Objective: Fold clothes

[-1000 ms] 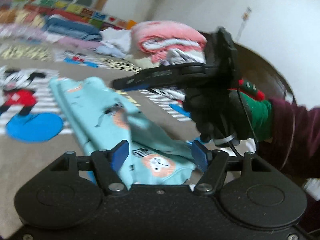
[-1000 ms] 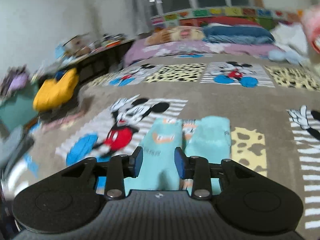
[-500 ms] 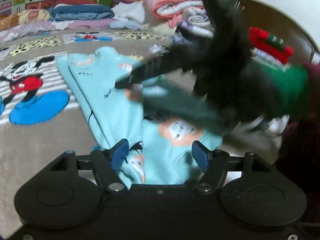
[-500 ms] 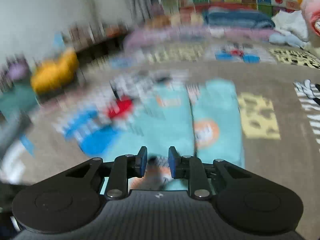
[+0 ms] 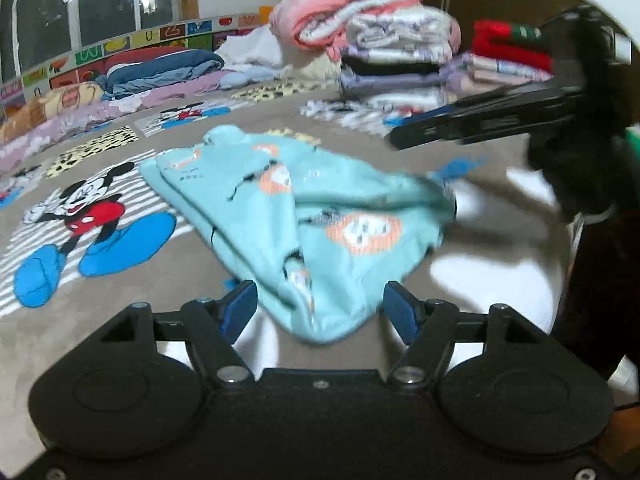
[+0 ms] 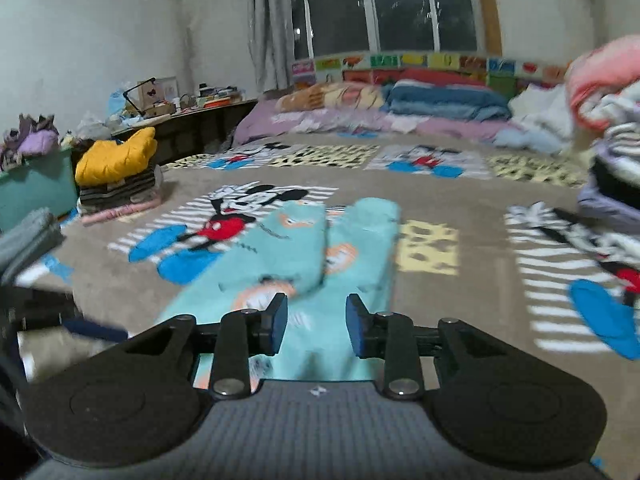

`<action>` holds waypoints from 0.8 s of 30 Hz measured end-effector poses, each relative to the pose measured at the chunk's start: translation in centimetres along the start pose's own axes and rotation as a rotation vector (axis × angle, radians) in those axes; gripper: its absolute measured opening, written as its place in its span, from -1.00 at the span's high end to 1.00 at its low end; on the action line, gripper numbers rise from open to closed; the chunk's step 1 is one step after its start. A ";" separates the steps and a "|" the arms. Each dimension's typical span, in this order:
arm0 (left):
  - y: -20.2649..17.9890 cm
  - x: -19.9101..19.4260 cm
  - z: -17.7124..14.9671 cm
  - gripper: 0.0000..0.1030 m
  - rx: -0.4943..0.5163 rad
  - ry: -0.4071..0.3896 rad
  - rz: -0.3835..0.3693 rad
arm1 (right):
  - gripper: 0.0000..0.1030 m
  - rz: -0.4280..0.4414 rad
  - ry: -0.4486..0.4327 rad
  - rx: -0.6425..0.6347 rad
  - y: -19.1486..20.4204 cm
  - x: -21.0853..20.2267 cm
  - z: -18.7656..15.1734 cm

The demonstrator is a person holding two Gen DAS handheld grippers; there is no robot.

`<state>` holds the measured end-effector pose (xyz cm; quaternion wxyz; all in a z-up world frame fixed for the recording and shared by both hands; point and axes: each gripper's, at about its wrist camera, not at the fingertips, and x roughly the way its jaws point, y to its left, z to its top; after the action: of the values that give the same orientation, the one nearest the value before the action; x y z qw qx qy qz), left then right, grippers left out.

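Turquoise pants lay lengthwise on the cartoon-print bed cover

Their long axis ran away from both cameras, cuffs at the far end, bunched waist nearest the left hand-held gripper, which hung open and empty around it. The right hand-held gripper hovered level over the waist, fingers parted, holding nothing

Left wrist view: sits low behind the left gripper, facing along its fingers toward the stacked folded laundry; close over the turquoise pyjama bottoms.
Right wrist view: low behind the right gripper, facing the window and far bedding.
Shared: the pyjama bottoms, the Mickey Mouse bedspread, the window.
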<state>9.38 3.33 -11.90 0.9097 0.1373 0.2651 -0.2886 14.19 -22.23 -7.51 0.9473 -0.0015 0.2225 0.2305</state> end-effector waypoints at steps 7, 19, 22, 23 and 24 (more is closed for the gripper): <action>-3.6 -0.2 -1.7 -0.33 0.294 0.036 0.156 | 0.10 -0.044 -0.037 -0.199 1.6 -5.0 -5.9; -6.2 2.3 -2.7 -0.33 0.578 0.063 0.351 | -0.04 -0.233 0.090 -0.626 5.4 -2.5 -9.8; -5.9 3.0 -2.5 -0.34 0.555 0.047 0.363 | -0.04 -0.245 0.083 -0.664 5.6 -1.4 -9.8; -5.8 3.3 -2.4 -0.34 0.547 0.041 0.368 | -0.04 -0.243 0.078 -0.668 5.5 -0.9 -9.7; -5.7 3.5 -2.4 -0.34 0.539 0.036 0.372 | -0.04 -0.243 0.073 -0.670 5.5 -0.5 -9.6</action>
<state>7.45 -1.85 -16.36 0.8729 0.4243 0.1654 -0.1750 7.41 -18.55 -15.42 0.9061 -0.3469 0.1663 0.1760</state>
